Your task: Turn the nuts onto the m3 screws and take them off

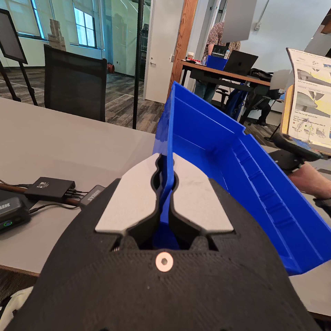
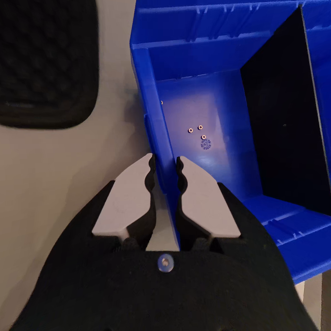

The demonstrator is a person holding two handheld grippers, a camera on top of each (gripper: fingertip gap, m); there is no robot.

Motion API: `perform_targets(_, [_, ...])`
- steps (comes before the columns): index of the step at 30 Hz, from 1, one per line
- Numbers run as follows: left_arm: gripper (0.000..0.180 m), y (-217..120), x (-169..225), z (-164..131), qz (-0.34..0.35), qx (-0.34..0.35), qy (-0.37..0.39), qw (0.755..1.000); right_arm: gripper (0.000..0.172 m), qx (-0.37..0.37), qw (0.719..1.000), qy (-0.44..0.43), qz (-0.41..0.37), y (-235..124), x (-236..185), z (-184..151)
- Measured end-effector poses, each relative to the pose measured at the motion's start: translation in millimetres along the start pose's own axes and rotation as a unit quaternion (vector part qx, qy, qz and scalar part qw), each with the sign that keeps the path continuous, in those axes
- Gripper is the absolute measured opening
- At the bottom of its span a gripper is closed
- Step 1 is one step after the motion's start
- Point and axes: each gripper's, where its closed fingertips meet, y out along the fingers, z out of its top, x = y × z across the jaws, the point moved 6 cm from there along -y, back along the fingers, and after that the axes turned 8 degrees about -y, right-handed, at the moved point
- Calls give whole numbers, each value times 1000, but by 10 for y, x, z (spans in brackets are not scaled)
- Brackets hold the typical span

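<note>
1. Your left gripper (image 1: 165,159) has its jaws pinched on the thin edge of the blue bin's (image 1: 206,129) wall; both pads press it.
2. The bin is tilted up off the grey worktop (image 1: 62,143), open side facing right in the left view.
3. Your right gripper (image 2: 164,158) has its jaws closed on another wall of the bin (image 2: 161,136), one pad outside, one inside, both touching.
4. Three small nuts (image 2: 198,131) lie on the bin floor, close together, just ahead of the right jaws.
5. A black divider (image 2: 286,125) splits the bin; the nuts sit in the compartment nearest the right gripper.
6. A black mat (image 2: 44,62) lies on the worktop left of the bin.
7. Black charger boxes (image 1: 50,188) with cables sit left of your left gripper.
</note>
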Motion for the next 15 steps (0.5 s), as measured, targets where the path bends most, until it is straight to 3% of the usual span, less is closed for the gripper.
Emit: perform_targets(15, [4,-81,-3,102,-11,24,-16,1000,24,-13,992,91,-82,526,606,597])
